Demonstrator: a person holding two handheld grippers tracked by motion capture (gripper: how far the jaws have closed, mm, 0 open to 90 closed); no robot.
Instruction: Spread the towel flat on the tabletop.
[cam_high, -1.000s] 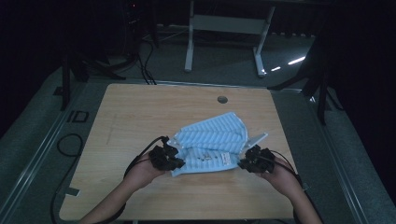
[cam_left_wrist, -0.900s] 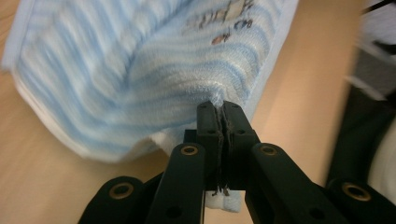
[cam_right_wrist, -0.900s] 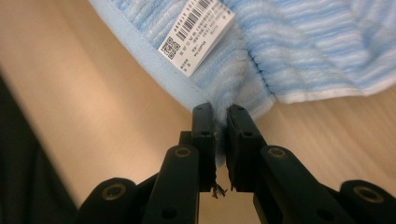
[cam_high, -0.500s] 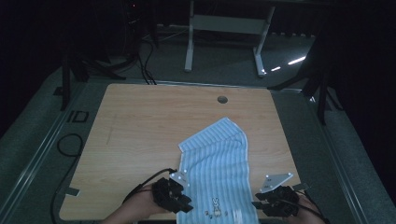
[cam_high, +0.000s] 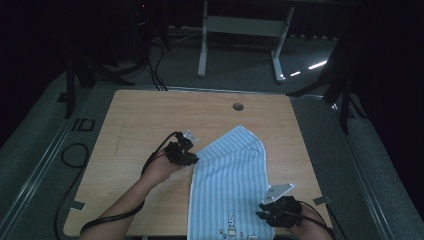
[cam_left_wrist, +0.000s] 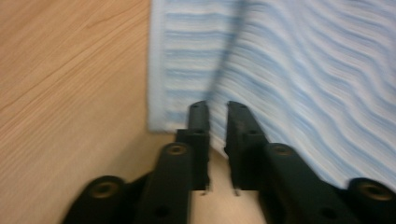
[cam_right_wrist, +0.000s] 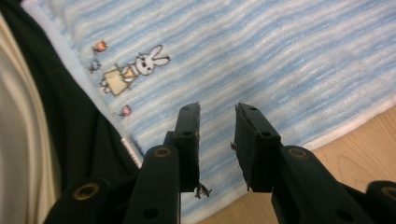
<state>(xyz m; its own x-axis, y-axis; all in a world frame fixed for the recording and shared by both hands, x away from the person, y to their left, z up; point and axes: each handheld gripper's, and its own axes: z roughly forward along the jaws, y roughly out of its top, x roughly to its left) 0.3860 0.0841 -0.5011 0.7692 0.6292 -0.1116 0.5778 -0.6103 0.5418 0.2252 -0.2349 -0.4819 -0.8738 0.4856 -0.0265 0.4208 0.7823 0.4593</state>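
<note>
A light blue striped towel (cam_high: 230, 170) lies flat on the wooden table (cam_high: 140, 125), running from mid-table to the near edge. A small rabbit picture (cam_high: 231, 222) marks its near end. My left gripper (cam_high: 190, 159) sits at the towel's left edge, further up the table. In the left gripper view its jaws (cam_left_wrist: 218, 109) stand a narrow gap apart over the towel (cam_left_wrist: 303, 70), right beside a corner, with nothing pinched between them. My right gripper (cam_high: 261, 214) is open at the towel's near right edge. Its jaws (cam_right_wrist: 217, 112) hover over the towel (cam_right_wrist: 261, 56) near the rabbit (cam_right_wrist: 135, 65).
A round cable hole (cam_high: 238, 106) sits near the table's far edge. A black cable (cam_high: 75, 155) loops on the floor at the left. A white desk frame (cam_high: 240, 25) stands beyond the table. A person's dark clothing (cam_right_wrist: 70, 116) is at the near edge.
The towel, bunched between both grippers a second ago, was drawn out toward the near edge. Since then my left gripper has moved away up the towel's left side; the right stayed near the front.
</note>
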